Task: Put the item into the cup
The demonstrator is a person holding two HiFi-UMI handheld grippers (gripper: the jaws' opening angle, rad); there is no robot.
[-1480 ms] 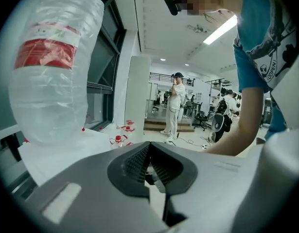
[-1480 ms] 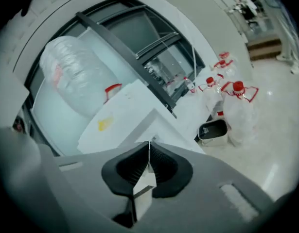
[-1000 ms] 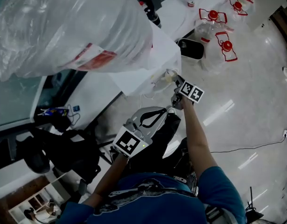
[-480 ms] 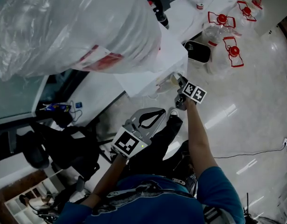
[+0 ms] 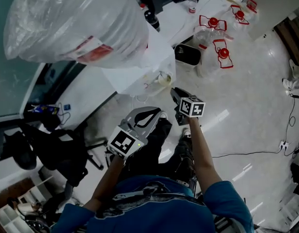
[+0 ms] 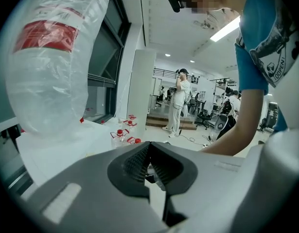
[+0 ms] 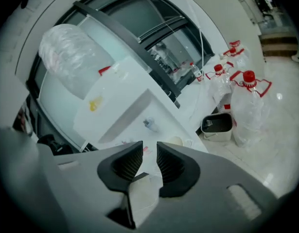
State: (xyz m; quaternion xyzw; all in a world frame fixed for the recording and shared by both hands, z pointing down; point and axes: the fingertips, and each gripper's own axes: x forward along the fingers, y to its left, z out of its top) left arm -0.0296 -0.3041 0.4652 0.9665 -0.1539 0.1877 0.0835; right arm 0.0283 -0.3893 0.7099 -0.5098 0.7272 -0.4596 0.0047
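Observation:
A small pale cup (image 5: 164, 78) stands at the near corner of the white table (image 5: 134, 76); in the right gripper view the cup (image 7: 176, 141) shows just above the jaws. A small bluish item (image 7: 149, 124) lies further in on the table. My right gripper (image 5: 173, 91) hangs a short way back from the cup, its jaws a little apart with nothing between them (image 7: 149, 159). My left gripper (image 5: 157, 112) is lower and to the left, off the table, jaws closed tip to tip and empty (image 6: 148, 147).
A big clear plastic bag (image 5: 76, 23) with a red label covers the table's left part. Water jugs with red caps (image 5: 215, 47) and a black bin (image 5: 187, 54) stand on the floor to the right. Black chairs (image 5: 57, 144) stand at the left. A person (image 6: 180, 101) stands far off.
My right gripper has drawn back from the cup at the table's corner toward the person's body. The left gripper stays shut and has hardly moved.

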